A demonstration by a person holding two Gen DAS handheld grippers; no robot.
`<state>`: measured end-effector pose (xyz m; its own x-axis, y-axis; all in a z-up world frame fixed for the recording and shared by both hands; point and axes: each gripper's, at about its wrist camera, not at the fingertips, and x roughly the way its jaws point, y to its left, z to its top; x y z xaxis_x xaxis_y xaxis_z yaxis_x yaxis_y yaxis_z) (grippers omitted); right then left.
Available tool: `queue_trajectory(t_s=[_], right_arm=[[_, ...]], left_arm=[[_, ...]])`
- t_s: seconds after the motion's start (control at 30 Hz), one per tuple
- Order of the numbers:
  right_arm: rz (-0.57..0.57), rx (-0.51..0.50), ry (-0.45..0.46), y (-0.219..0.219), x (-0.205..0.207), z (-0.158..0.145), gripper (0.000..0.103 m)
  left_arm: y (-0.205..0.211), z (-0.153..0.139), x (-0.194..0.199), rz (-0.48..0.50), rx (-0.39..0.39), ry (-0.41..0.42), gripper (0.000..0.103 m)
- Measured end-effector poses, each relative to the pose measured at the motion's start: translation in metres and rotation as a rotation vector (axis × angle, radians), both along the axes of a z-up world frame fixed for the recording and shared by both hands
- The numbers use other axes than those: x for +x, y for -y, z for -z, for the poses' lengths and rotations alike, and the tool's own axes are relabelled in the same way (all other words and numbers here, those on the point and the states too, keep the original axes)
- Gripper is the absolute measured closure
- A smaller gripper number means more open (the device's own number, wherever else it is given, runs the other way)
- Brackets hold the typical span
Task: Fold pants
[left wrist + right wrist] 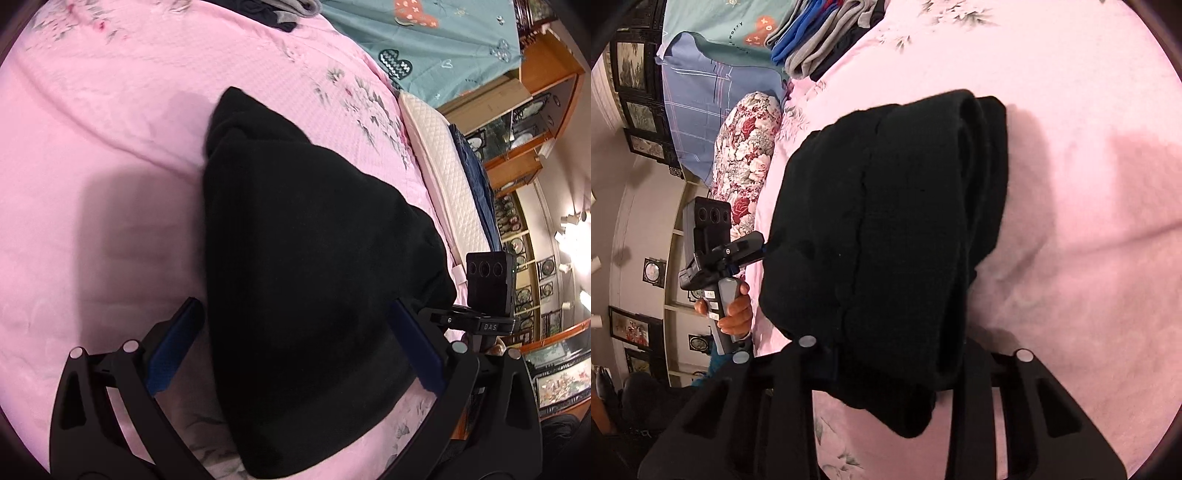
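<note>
The black pants (295,229) are folded into a thick bundle over the pink bedspread (92,166). My left gripper (295,310) stands wide open; its blue pads (173,350) flank the bundle's near end. In the right wrist view the pants (894,221) fill the middle, and my right gripper (901,354) is closed on the bundle's near edge, its fingers partly hidden by cloth. Across the bundle, each view shows the opposite tool: the right gripper's body (491,288), and the left gripper (750,249) touching the pants' edge, held by a hand (737,314).
A pile of folded grey, blue and dark clothes (820,40) lies at the far end of the bed. A floral pillow (746,155) and a teal quilt (443,48) sit by the bed's edge. Wooden shelves (517,162) and framed pictures stand beyond the white mattress edge (443,173).
</note>
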<state>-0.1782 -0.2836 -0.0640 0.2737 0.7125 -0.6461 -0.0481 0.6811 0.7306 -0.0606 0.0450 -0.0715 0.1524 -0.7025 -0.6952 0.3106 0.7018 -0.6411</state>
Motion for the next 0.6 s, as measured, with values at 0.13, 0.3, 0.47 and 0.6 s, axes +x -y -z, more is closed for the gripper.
queue_trajectory(t_s=[0.13, 0.3, 0.47, 0.6], right_arm=[[-0.003, 0.008, 0.0, 0.0, 0.0, 0.001, 0.071], [0.016, 0.019, 0.02, -0.002, -0.004, -0.002, 0.071], [0.029, 0.007, 0.055, -0.004, -0.004, -0.021, 0.072], [-0.002, -0.032, 0.109, -0.009, 0.014, -0.056, 0.073]], left_arm=[[0.016, 0.0, -0.004, 0.051, -0.012, 0.03, 0.003], [-0.001, 0.001, -0.004, -0.001, -0.067, 0.007, 0.071], [-0.002, -0.016, -0.006, -0.027, -0.091, 0.033, 0.078], [-0.006, -0.056, 0.012, -0.033, -0.129, 0.068, 0.079]])
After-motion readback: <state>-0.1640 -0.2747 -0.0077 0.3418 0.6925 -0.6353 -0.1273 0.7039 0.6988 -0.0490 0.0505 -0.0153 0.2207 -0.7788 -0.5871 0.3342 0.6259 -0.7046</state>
